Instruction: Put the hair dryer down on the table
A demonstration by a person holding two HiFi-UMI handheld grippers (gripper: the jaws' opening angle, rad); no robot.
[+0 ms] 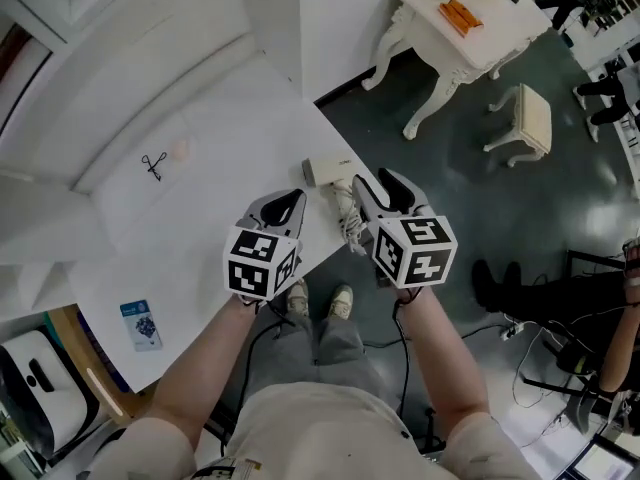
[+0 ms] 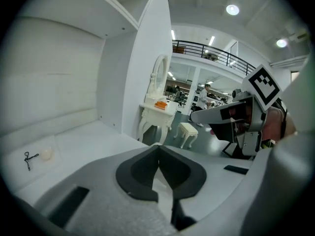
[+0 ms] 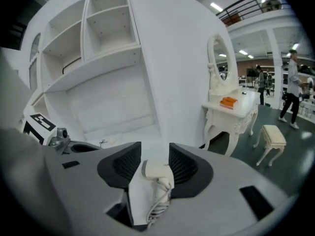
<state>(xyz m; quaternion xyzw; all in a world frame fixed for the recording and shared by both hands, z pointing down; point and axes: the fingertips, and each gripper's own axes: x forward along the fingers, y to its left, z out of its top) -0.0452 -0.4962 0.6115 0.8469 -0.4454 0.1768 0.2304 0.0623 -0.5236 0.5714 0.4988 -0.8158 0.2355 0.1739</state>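
Observation:
The white hair dryer [image 1: 328, 172] lies on the white table [image 1: 200, 228] at its right front edge, with its handle and coiled cord [image 1: 347, 220] pointing back at me. My right gripper [image 1: 378, 186] sits just behind it. In the right gripper view the hair dryer [image 3: 157, 173] is between the two dark pads [image 3: 183, 166], with a gap on its left side; the right gripper [image 3: 155, 154] is open. My left gripper [image 1: 283, 206] hovers over the table edge left of the dryer. In its own view the left gripper [image 2: 158, 157] is shut on nothing.
Small black scissors [image 1: 152, 165] and a pale pink item [image 1: 180, 151] lie further back on the table, and a blue card [image 1: 143, 325] sits near its front left corner. On the dark floor to the right stand a white dressing table [image 1: 470, 43] and a stool [image 1: 528, 118].

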